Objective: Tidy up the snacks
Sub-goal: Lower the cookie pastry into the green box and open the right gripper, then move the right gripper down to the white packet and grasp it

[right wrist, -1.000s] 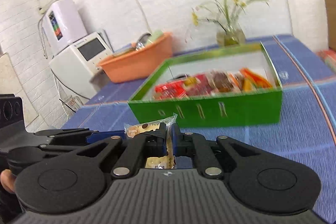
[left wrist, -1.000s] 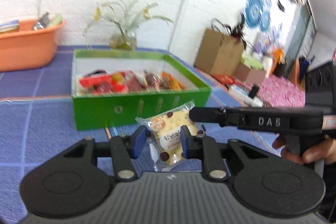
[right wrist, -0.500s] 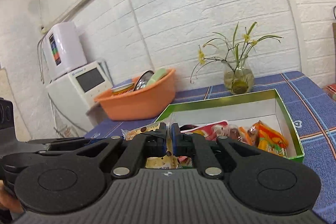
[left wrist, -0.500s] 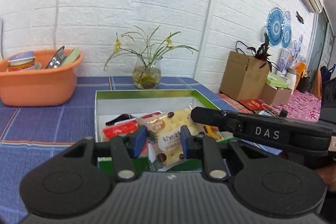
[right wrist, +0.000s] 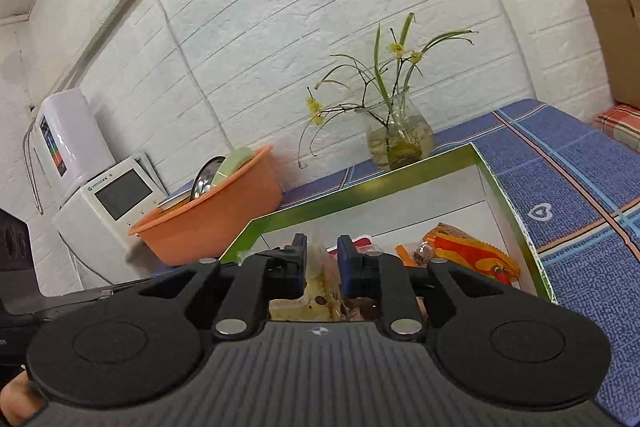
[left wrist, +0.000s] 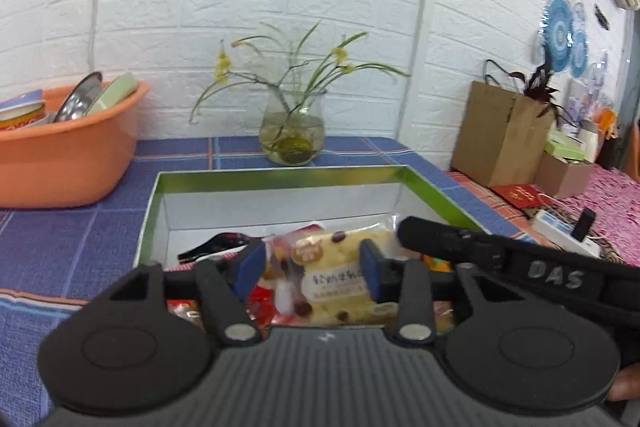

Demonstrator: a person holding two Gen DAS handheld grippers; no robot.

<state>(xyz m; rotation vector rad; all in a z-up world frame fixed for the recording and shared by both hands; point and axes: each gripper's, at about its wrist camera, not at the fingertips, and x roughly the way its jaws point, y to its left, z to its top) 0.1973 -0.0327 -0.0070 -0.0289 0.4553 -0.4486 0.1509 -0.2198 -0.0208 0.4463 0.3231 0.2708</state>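
Observation:
A clear-wrapped cookie packet (left wrist: 340, 279) with chocolate chips lies between my left gripper's (left wrist: 312, 267) blue pads, over the open green box (left wrist: 280, 175). The left jaws stand wide apart, with a gap on the packet's left side. My right gripper (right wrist: 322, 259) reaches in from the right; its arm (left wrist: 500, 259) crosses the left wrist view. Its jaws are parted and the packet (right wrist: 316, 279) sits loose between them, inside the box (right wrist: 400, 183). Red and orange snack packs (right wrist: 468, 255) lie in the box.
An orange basin (left wrist: 68, 155) with dishes stands at the left on the blue tablecloth. A glass vase (left wrist: 292, 131) with flowers stands behind the box. A brown paper bag (left wrist: 504, 135) stands at the right. White appliances (right wrist: 104, 203) stand beyond the basin.
Both grippers carried the packet forward and up over the box. The right gripper's jaws, shut on the packet before, have parted, and the left jaws have widened. The packet has dropped lower into the box.

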